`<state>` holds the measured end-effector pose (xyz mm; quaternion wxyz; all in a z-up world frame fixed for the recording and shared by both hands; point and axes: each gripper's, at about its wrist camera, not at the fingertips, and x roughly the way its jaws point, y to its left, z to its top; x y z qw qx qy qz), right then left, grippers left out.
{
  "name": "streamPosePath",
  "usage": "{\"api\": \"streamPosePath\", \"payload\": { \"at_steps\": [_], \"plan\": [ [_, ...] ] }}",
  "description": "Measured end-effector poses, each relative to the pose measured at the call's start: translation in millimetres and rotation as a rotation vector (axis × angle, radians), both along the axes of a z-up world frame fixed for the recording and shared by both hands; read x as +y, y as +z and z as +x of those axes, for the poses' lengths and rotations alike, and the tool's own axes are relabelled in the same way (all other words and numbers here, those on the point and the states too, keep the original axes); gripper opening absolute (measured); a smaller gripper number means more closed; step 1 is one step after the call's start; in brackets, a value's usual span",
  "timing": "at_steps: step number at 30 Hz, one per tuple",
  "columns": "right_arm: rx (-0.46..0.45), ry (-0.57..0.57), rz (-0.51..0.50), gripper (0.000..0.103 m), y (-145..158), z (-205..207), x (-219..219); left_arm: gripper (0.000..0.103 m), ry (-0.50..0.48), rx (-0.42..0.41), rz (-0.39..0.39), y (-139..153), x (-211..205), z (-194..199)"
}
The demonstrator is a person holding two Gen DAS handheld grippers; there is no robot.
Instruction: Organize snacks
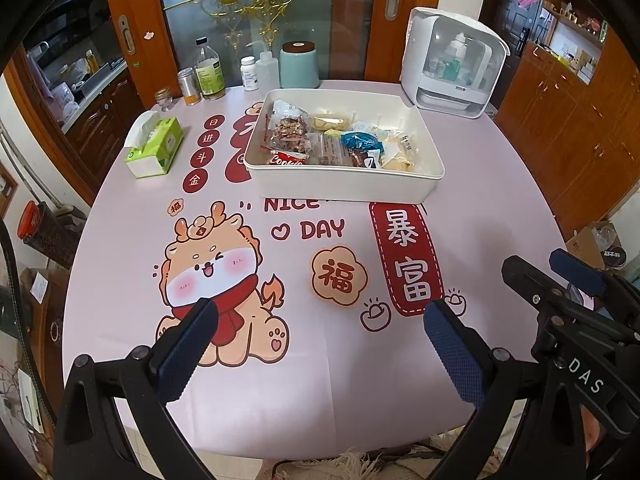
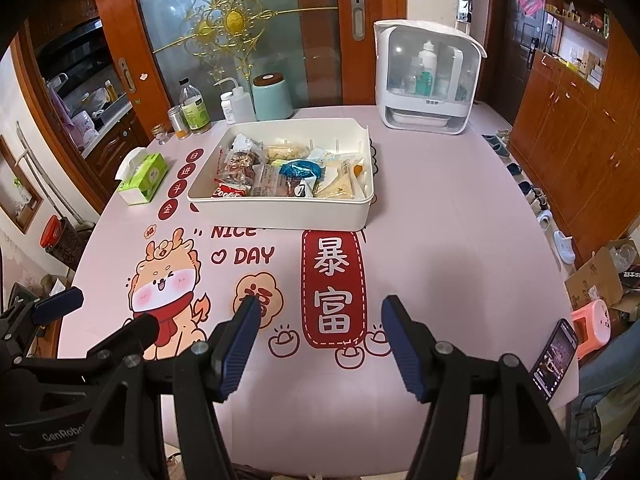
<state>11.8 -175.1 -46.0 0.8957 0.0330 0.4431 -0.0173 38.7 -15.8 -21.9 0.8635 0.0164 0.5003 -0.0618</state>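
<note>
- Nearest, the left gripper (image 1: 320, 344) and right gripper (image 2: 316, 344) hang over the tabletop (image 1: 360, 380), fingers spread, grasping nothing.
- A phone (image 2: 554, 360) lies at the near right edge.
- Farther, mid-table, the white tray (image 1: 340, 184) holds the snacks (image 1: 332, 144).
- A green tissue box (image 1: 154, 146) sits to its left.
- Bottles (image 1: 208, 72) line the far edge.

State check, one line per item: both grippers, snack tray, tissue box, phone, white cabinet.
left gripper: open, empty, above the tablecloth
right gripper: open, empty
snack tray: uncovered, filled with wrapped snacks
tissue box: opened, a tissue sticking out
phone: screen lit, at the table edge
white cabinet: shut, bottles inside
</note>
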Motion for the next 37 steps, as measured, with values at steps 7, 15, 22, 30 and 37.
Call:
{"api": "streamPosePath", "payload": {
  "at_steps": [7,15,22,30,37],
  "plan": [
    [0.000,0.001,0.001,0.063,-0.4,0.9,3.3,0.102,0.000,0.001,0.003,0.0,2.9,0.1],
    [0.001,0.001,0.000,0.063,-1.0,1.1,4.0,0.102,0.003,0.000,0.003,0.1,1.1,0.4],
    [0.005,0.000,0.003,0.063,-2.2,-0.8,6.7,0.102,0.002,0.005,0.002,-0.3,3.2,-0.9],
    [0.004,0.002,0.003,0.063,-3.1,-2.9,9.8,0.102,-0.001,0.004,0.003,-0.3,4.7,-2.2],
    [0.007,0.000,0.006,0.063,-2.5,-5.2,13.2,0.102,-0.003,0.009,0.002,-0.8,7.4,-4.1]
  ]
}}
